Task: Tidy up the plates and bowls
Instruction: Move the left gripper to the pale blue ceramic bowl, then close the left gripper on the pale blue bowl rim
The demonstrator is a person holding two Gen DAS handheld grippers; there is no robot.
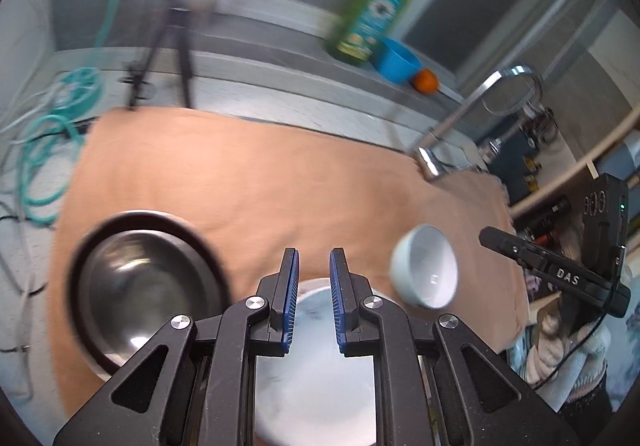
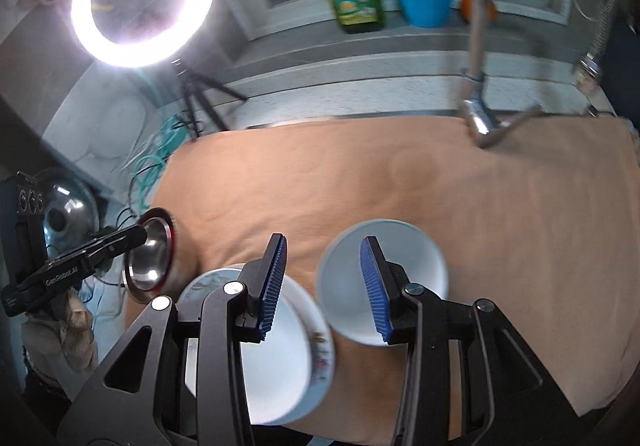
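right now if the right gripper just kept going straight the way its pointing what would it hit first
Most likely the pale blue bowl on the orange cloth: it lies right under the right gripper, whose open jaws hold nothing, with one finger over its hollow. Depth is unclear, so it might meet the cloth instead.
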